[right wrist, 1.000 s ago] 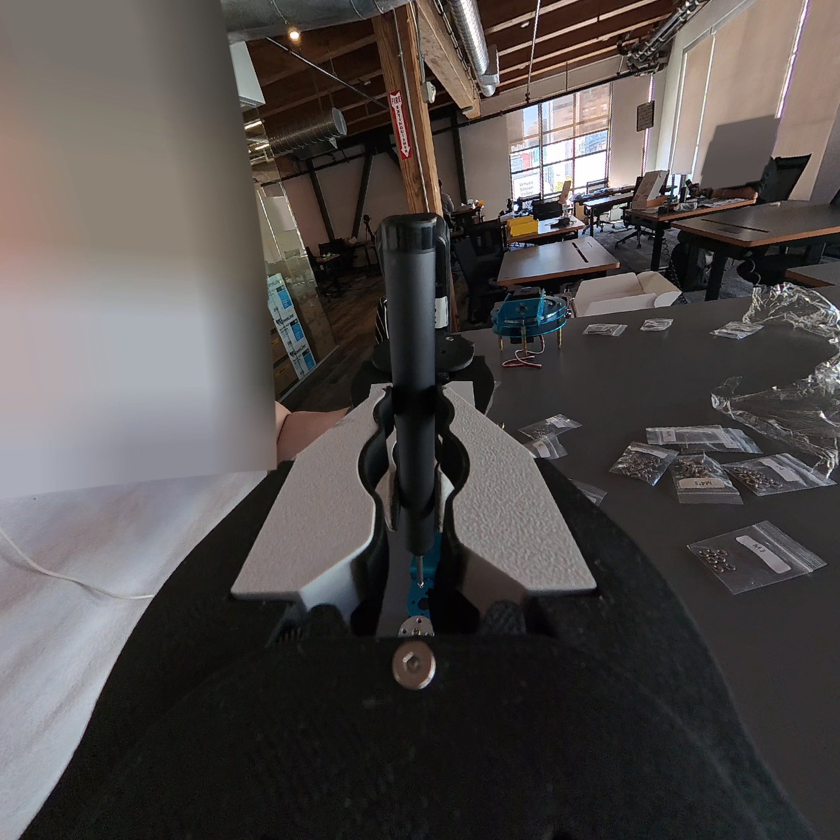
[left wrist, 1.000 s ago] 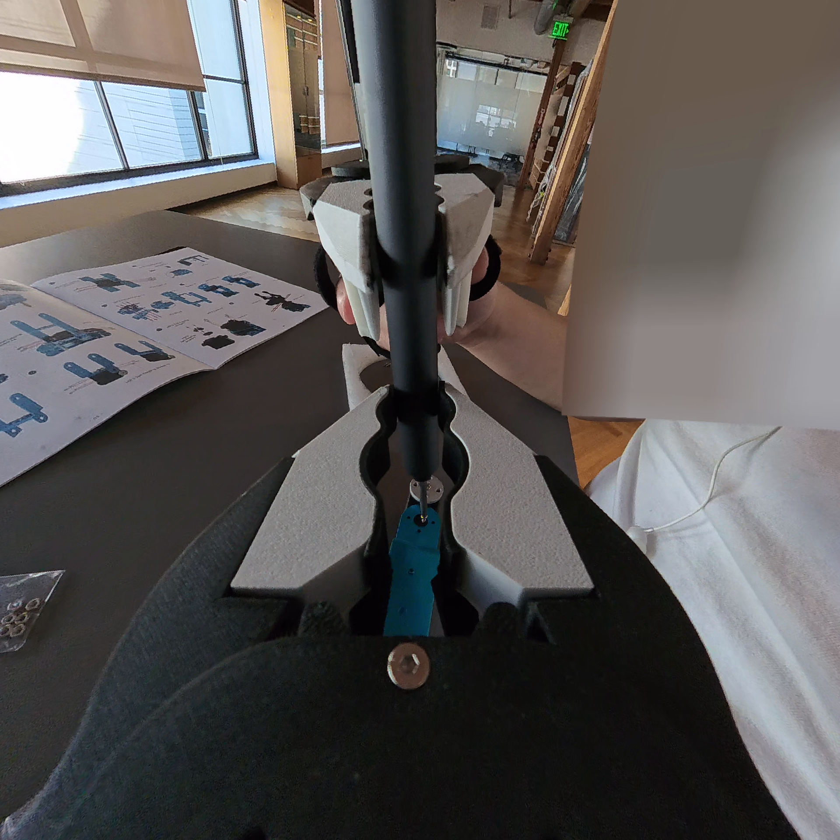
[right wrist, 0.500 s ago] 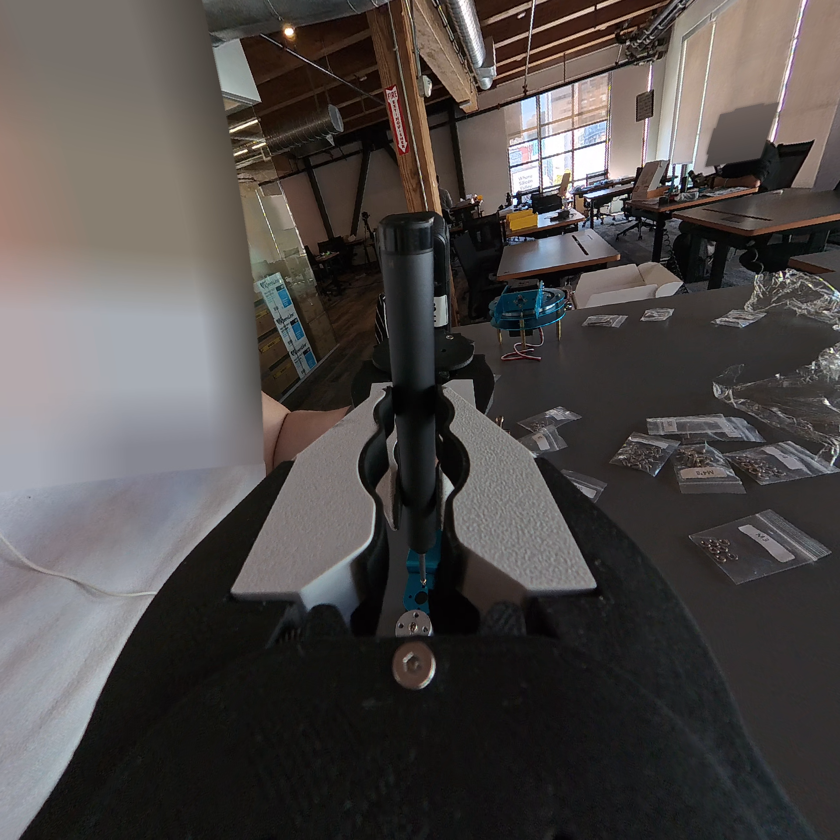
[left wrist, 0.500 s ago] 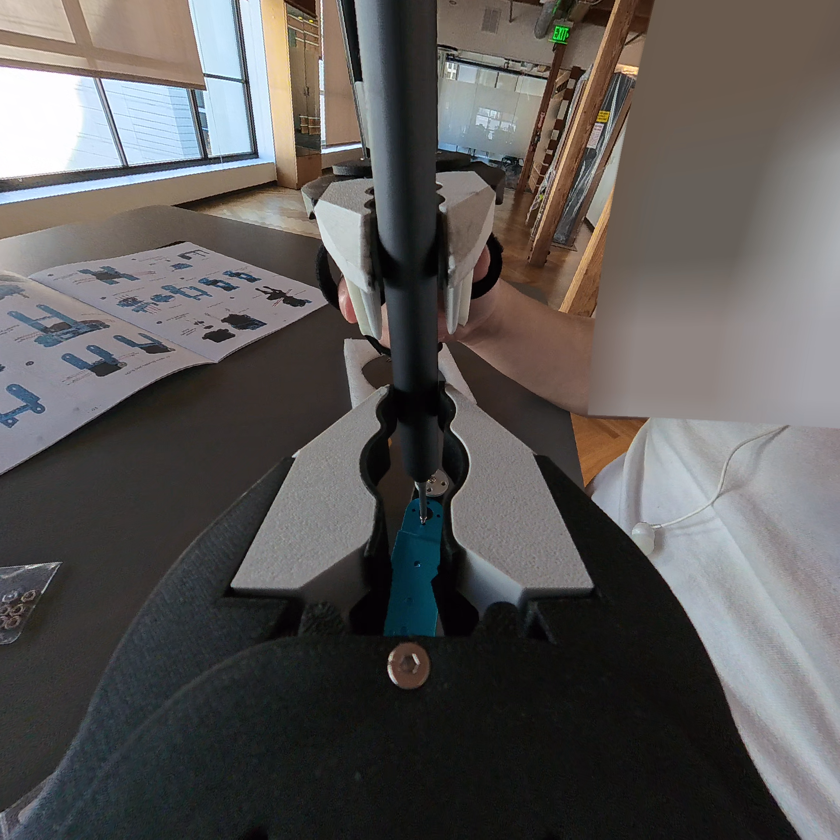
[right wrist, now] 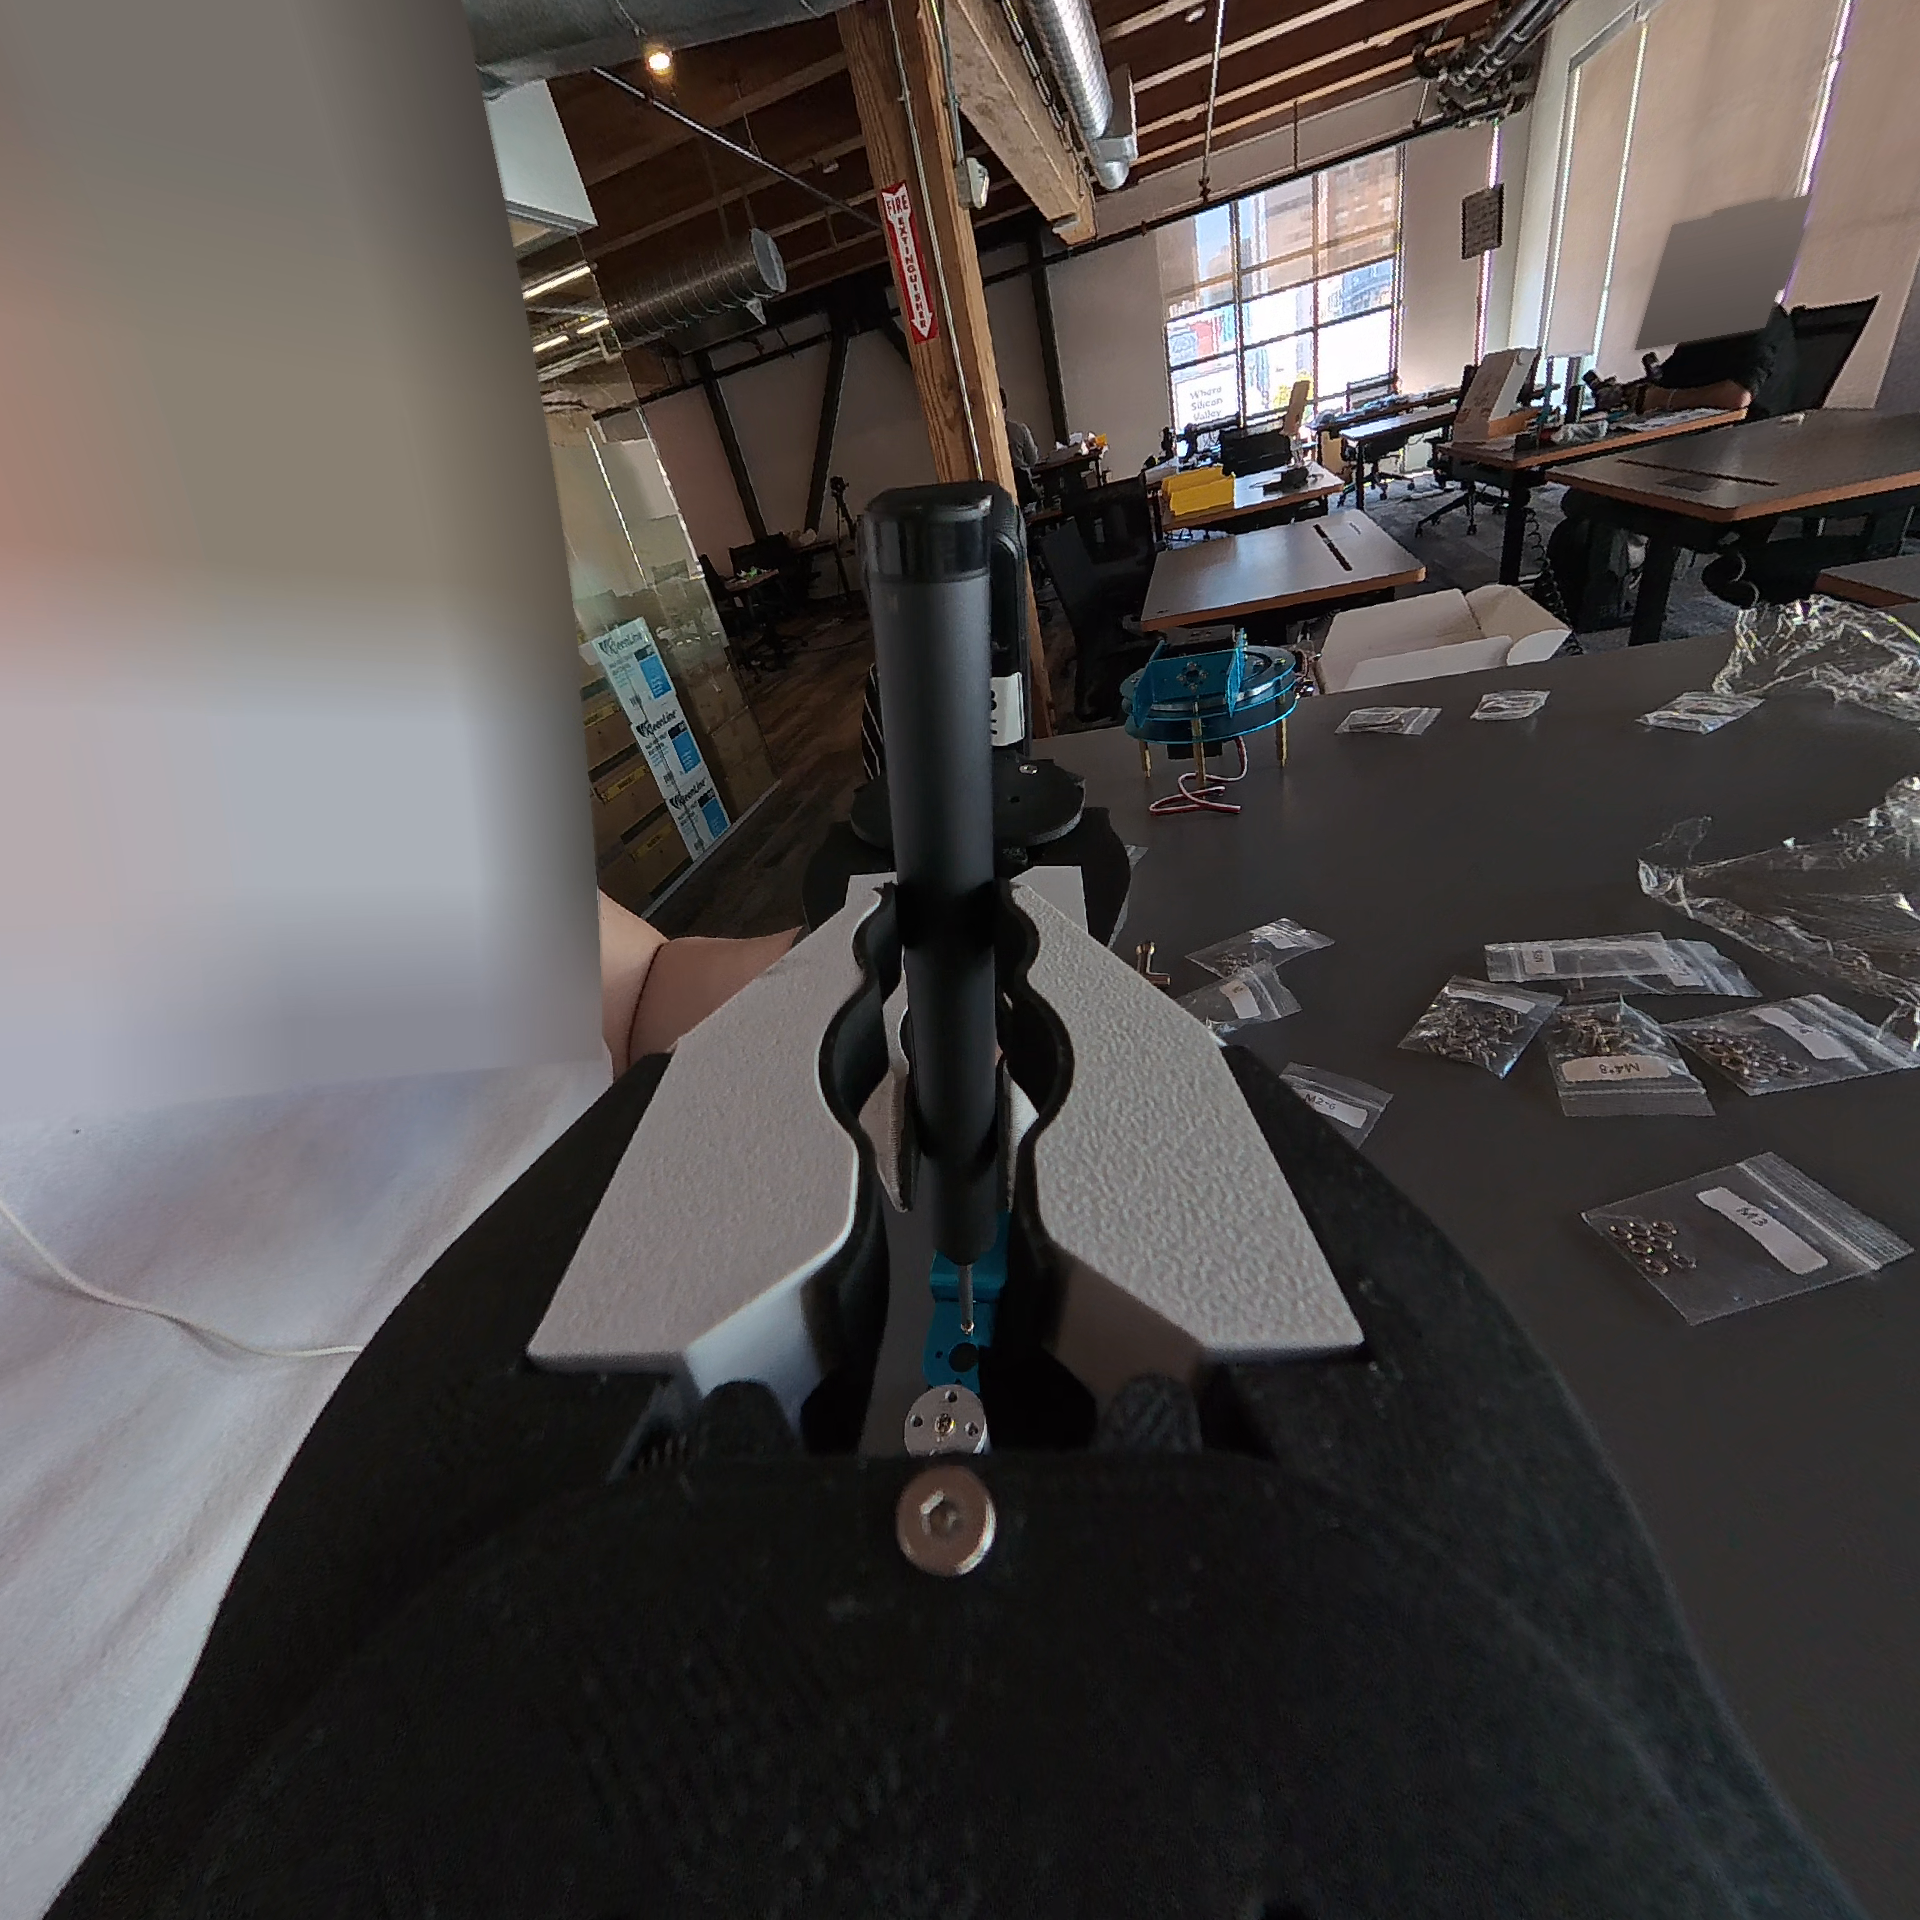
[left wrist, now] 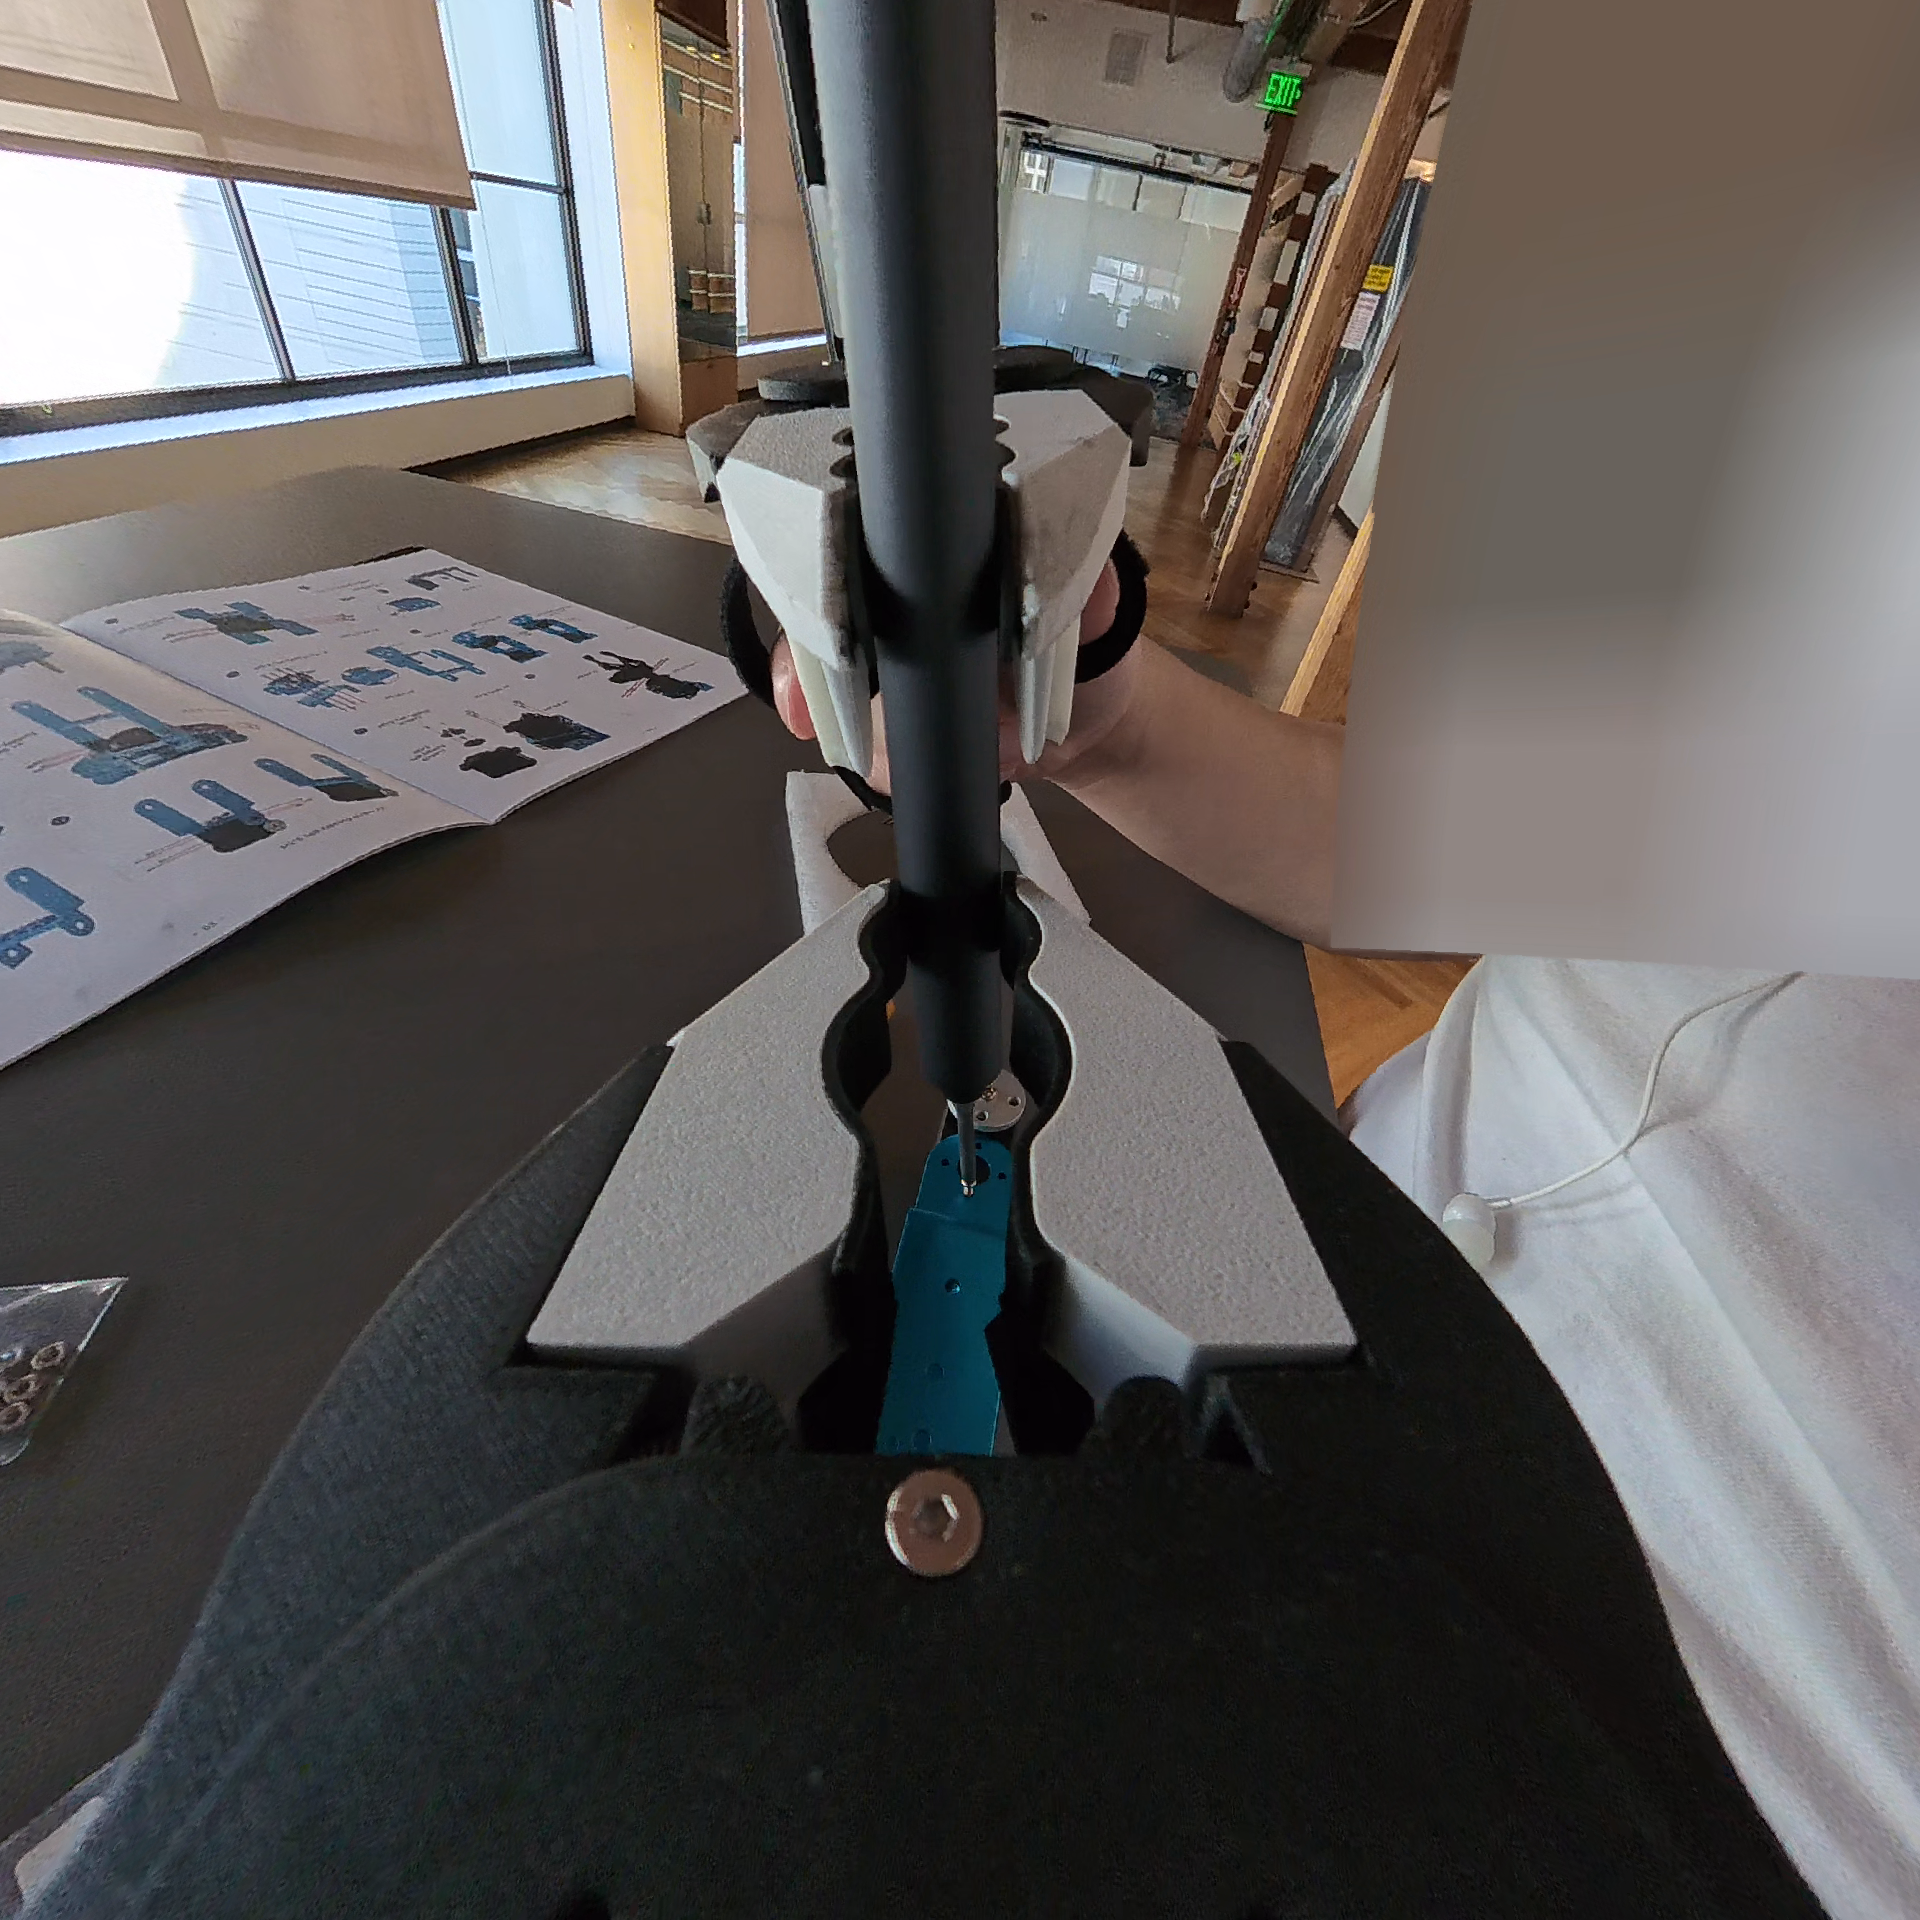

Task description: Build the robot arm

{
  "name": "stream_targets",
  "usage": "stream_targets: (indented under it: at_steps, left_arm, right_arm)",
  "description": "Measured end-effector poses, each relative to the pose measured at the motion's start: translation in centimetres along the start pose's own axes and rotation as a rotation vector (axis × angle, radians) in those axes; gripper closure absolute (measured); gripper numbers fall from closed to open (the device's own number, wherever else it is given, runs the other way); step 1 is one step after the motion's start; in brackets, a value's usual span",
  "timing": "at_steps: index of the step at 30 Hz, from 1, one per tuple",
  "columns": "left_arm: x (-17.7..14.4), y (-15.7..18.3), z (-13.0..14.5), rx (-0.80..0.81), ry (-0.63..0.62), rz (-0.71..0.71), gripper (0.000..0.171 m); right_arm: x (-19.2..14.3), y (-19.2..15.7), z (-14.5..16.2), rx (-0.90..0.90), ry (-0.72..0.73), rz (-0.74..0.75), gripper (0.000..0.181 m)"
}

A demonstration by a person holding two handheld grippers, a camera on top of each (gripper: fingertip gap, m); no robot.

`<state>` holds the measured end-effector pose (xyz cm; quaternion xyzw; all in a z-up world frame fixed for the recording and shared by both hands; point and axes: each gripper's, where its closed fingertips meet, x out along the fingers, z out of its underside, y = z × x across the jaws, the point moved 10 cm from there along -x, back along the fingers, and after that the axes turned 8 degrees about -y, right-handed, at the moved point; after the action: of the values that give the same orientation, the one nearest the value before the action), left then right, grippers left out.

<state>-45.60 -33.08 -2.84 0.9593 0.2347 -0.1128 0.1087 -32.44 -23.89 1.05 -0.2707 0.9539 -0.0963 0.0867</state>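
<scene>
My left gripper (left wrist: 948,914) is shut on a blue metal bracket (left wrist: 945,1309), which stands lengthwise between its white fingers (left wrist: 727,1174). My right gripper (right wrist: 940,914) is shut on a dark grey electric screwdriver (right wrist: 930,790), and it also shows in the left wrist view (left wrist: 920,582), facing me. The screwdriver (left wrist: 925,468) runs down between my left fingertips. Its thin bit (left wrist: 966,1169) rests on the bracket's upper end beside a small silver disc (left wrist: 1000,1101). In the right wrist view the bracket (right wrist: 966,1309) and the disc (right wrist: 940,1423) sit under the bit.
An open instruction booklet (left wrist: 312,707) and a bag of nuts (left wrist: 42,1361) lie on the dark table to the left. Several small hardware bags (right wrist: 1558,1039), crumpled plastic (right wrist: 1818,862) and a blue round assembly (right wrist: 1210,686) lie to the right. A person's white shirt (left wrist: 1662,1351) is close by. The left gripper's tips are roughly 6 centimeters from the right gripper's. Measured from the fingertips, the disc (right wrist: 940,1423) is 7 centimeters or so from the left gripper and 12 centimeters from the right.
Both grippers have tilted and shifted slightly together. The screwdriver bit stays on the bracket's upper end, and both grips are unchanged.
</scene>
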Motion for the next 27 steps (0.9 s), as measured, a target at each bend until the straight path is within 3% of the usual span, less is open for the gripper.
stream_targets:
  at_steps: [23,27]
  left_arm:
    - [-0.2,0.3,0.4,0.039,0.035,0.003,0.155]
    - [-0.2,0.1,0.4,0.037,0.035,0.006,0.155]
  right_arm:
    - [0.2,-0.4,0.0,-0.043,0.001,-0.016,0.165]
    - [-0.7,-0.7,-0.4,-0.057,0.024,-0.012,0.155]
